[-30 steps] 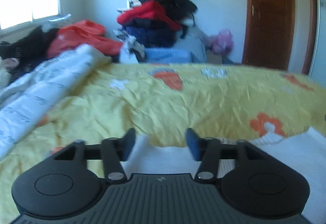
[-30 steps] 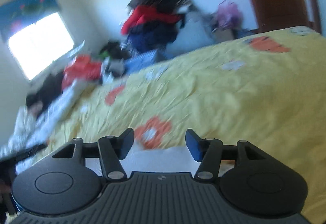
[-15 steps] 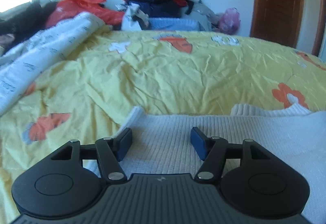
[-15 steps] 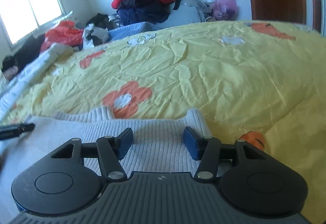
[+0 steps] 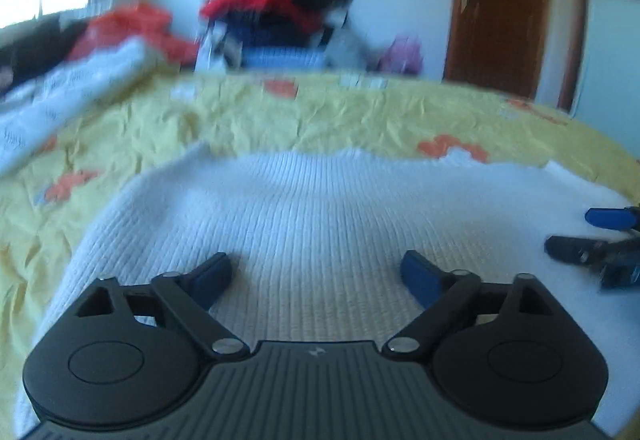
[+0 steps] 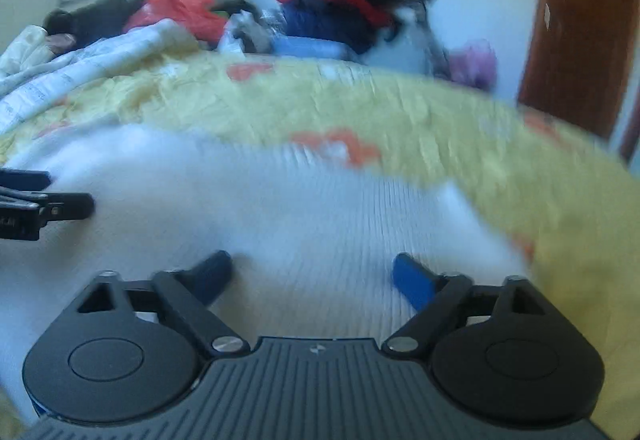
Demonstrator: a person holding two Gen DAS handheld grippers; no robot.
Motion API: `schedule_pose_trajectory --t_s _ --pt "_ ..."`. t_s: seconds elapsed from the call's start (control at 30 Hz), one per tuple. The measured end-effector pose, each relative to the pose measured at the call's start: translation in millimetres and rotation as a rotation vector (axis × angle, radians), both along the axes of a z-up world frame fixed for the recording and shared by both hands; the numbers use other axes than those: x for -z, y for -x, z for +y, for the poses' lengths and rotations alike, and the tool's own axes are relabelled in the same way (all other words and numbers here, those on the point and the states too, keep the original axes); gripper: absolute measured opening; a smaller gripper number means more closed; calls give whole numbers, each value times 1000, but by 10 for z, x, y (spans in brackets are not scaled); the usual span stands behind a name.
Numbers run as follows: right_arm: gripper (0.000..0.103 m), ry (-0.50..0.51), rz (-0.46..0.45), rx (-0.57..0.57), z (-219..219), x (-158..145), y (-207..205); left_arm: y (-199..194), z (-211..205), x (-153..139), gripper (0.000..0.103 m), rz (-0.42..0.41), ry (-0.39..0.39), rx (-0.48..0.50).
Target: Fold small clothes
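Now that both hand-held grippers — left, right — have just sprung apart, the white knit lies released on the bed — fold laid.

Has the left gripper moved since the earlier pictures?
Yes. The left gripper has come down and forward over the white sweater, nearer the yellow bedspread, its jaws just opened wide, nothing gripped.

From where I stand, no words, labels or numbers can be read. The pale quilt at the bed's far side carries faint print, but it is too blurred to make out.
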State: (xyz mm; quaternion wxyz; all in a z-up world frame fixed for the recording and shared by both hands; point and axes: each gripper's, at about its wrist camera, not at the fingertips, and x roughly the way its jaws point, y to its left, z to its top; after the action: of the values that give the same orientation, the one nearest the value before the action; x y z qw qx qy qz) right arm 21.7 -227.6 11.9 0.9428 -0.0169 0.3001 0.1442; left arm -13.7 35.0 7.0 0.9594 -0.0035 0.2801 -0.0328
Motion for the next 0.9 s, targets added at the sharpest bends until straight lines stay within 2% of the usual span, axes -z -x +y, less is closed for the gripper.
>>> schedule_pose_trajectory --t_s 0.17,0.23,0.27,0.33,0.47,0.53,0.6,0.7,0.73,0.8,0.83,0.9 --pt "97 -2 14 -9 3 8 -50 -63 4 -10 97 18 -9 6" --pt "97 -24 7 -10 -27 11 -16 29 6 -76 97 13 -15 -12" --pt "97 -29 2 -9 -37 10 -1 135 46 -139 97 8 7 -41" --pt "97 -24 -8 -6 -17 11 12 421 204 -259 97 -28 100 -70" --pt "98 -33 -12 -6 -18 22 13 1073 689 -331 98 -87 383 -209" --pt "99 -44 -12 -9 -39 19 17 1284 904 -248 98 -51 522 -292" --pt "99 -52 -14 -10 -49 18 15 1370 1055 -122 98 16 638 -327" --pt "99 -64 -17 -11 -60 16 22 1328 1167 33 98 101 737 -374" --pt "99 -68 -19 -11 -64 17 27 1334 1187 32 100 82 769 -381" --pt "99 -78 -24 -10 -74 17 43 1225 1221 48 100 106 837 -387" --pt "99 -84 -26 -10 -81 15 49 1157 1234 61 100 120 860 -399" --pt "99 -102 -29 -10 -104 16 58 1040 1213 55 99 115 857 -421"
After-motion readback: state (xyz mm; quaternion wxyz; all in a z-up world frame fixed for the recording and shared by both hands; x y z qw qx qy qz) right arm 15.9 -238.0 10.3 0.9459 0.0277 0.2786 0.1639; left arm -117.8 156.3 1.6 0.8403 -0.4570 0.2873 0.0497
